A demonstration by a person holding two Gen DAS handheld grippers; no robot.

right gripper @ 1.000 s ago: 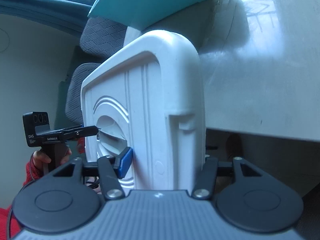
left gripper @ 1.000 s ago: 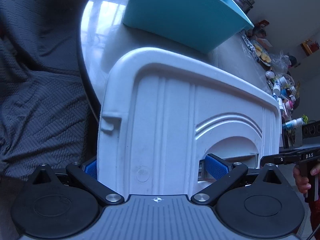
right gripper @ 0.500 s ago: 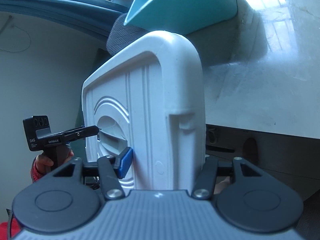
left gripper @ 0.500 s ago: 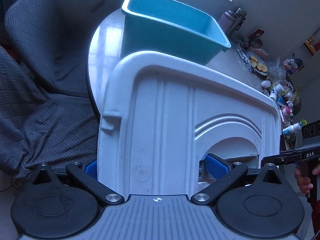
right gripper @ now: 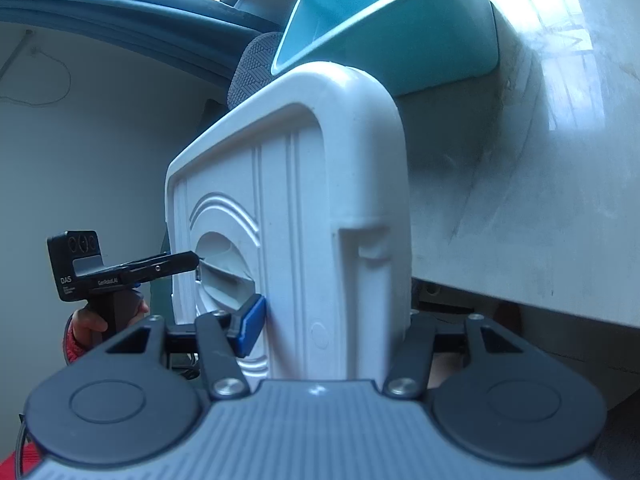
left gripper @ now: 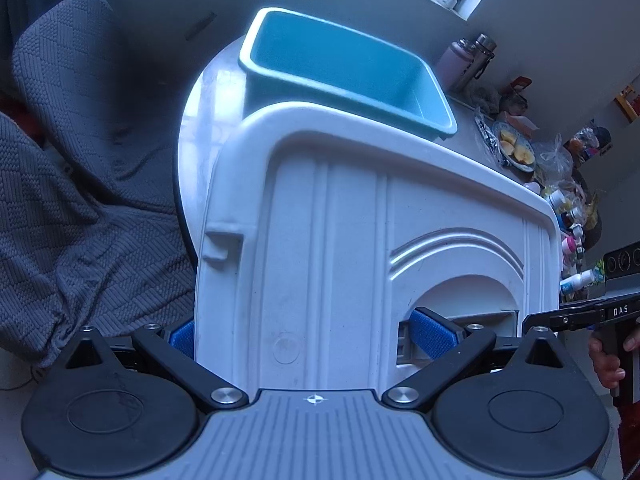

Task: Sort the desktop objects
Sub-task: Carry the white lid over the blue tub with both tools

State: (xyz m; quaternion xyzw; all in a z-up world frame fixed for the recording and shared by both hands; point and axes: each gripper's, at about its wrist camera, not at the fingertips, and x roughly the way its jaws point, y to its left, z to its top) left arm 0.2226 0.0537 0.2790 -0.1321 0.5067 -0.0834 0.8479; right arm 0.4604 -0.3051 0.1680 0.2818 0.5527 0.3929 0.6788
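Grippers left (left gripper: 312, 330) and right (right gripper: 332, 320) both clamp the moulded white plastic box (left gripper: 360, 240), held off the pale stone table (right gripper: 520, 200) before the teal plastic tub (left gripper: 344, 64). Uneven lifting risks twisting it loose

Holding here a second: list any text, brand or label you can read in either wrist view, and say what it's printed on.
"DAS": on the right gripper, seen from the left wrist view.
"DAS": on the body of the left gripper, seen from the right wrist view.
Small print under and beside that second "DAS": too blurred to read.
Labels on the bottles: too small to read.
White bin: no text.
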